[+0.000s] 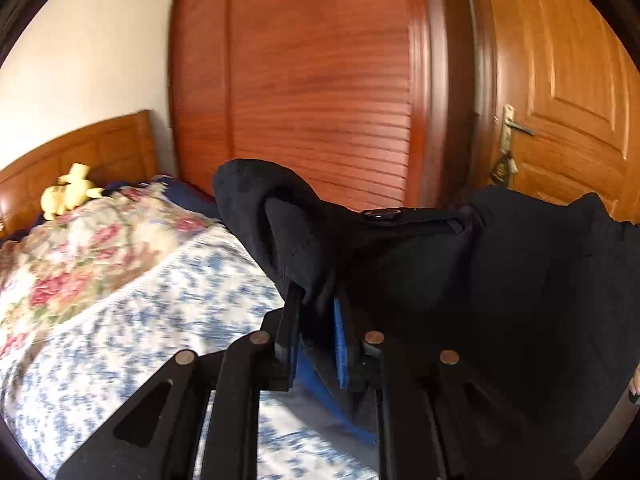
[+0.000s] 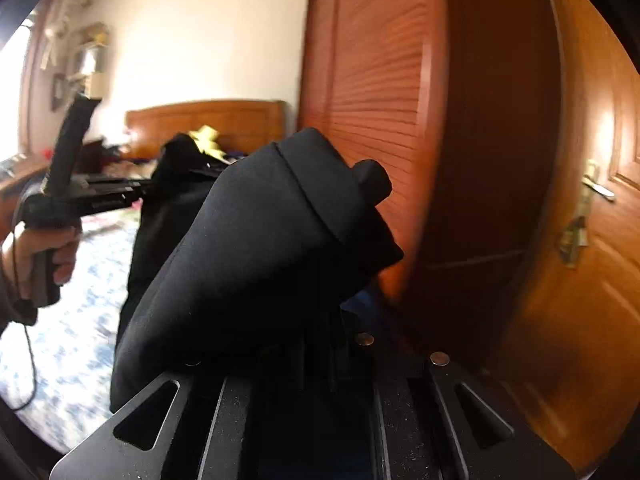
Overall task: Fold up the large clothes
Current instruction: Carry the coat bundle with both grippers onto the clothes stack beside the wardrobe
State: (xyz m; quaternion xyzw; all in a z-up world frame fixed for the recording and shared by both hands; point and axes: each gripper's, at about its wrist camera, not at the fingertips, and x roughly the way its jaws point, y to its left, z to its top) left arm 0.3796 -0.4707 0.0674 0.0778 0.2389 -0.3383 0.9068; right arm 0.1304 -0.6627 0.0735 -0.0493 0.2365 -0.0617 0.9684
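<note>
A large black garment [image 1: 500, 280] hangs in the air above the bed, held up by both grippers. In the left wrist view my left gripper [image 1: 316, 300] is shut on a bunched edge of the cloth near a round snap button [image 1: 382, 214]; blue pads show beside the fabric. In the right wrist view my right gripper [image 2: 316, 320] is shut on another bunch of the black garment [image 2: 256, 248], which covers the fingers. The left gripper [image 2: 132, 194], held by a hand [image 2: 36, 252], appears at the left of that view with cloth hanging from it.
Below lies a bed with a blue-and-white sheet [image 1: 152, 320] and a floral quilt [image 1: 80, 248]. A yellow soft toy [image 1: 70, 192] rests by the wooden headboard [image 1: 80, 148]. A slatted wooden wardrobe [image 1: 312, 92] and a door with a handle [image 1: 518, 126] stand close ahead.
</note>
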